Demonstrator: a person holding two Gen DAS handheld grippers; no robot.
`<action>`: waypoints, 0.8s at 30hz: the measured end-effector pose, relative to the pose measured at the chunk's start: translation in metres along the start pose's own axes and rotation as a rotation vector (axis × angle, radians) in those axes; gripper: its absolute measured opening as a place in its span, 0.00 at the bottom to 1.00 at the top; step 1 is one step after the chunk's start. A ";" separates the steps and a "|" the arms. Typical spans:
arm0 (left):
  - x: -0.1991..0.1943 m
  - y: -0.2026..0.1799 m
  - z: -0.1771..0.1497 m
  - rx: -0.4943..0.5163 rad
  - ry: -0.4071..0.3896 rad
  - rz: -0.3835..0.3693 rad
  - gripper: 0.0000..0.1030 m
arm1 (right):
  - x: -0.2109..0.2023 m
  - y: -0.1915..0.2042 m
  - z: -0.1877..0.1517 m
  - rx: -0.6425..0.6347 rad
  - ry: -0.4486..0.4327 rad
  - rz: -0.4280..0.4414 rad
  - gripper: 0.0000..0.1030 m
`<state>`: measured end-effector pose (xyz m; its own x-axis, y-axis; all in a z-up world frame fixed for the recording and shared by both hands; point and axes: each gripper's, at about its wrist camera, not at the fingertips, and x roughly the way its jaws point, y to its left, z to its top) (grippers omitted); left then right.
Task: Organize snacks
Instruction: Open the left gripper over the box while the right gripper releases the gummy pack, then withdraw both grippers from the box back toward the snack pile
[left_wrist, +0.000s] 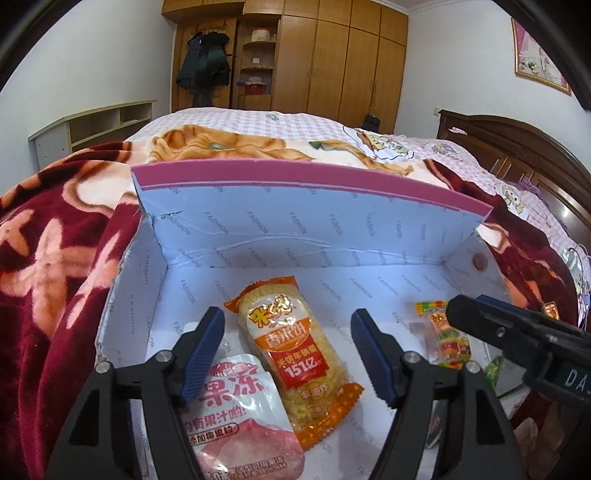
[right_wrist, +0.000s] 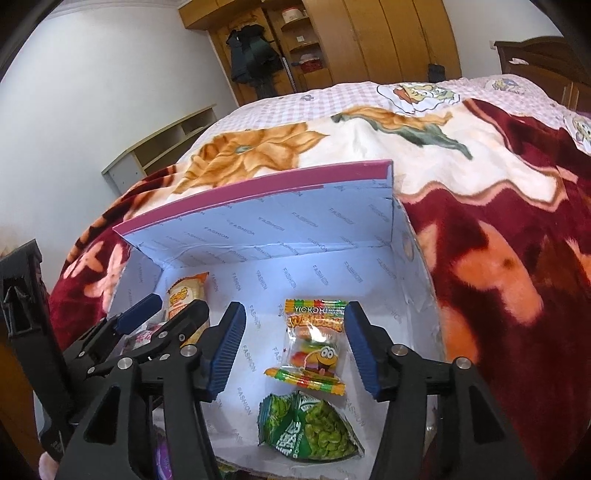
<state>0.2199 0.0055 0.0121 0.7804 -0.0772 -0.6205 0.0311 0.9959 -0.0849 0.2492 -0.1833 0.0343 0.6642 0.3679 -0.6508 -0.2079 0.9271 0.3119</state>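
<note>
Four snacks (loose) line box (left_wrist: 155, 266).

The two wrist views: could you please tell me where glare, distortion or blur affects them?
Left wrist view: glare whitens the box floor at its back wall, and the pink jelly pouch shines; the lid's edge bows from fisheye distortion. Right wrist view: the same bright patch at the back; the gummy packet reflects light; corners go black.

Left gripper (left_wrist: 288, 354) and right gripper (right_wrist: 295, 347) gape empty.
</note>
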 end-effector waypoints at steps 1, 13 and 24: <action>-0.001 -0.001 0.000 0.004 0.000 0.001 0.79 | -0.002 0.000 -0.001 0.001 0.000 0.000 0.55; -0.046 -0.007 0.000 0.018 -0.062 -0.041 0.88 | -0.036 0.005 -0.011 -0.006 -0.045 0.041 0.62; -0.083 -0.004 -0.009 0.019 -0.065 -0.044 0.88 | -0.067 0.014 -0.029 -0.006 -0.071 0.072 0.62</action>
<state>0.1492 0.0071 0.0574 0.8171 -0.1179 -0.5643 0.0775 0.9924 -0.0952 0.1807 -0.1926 0.0624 0.6964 0.4278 -0.5763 -0.2609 0.8989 0.3520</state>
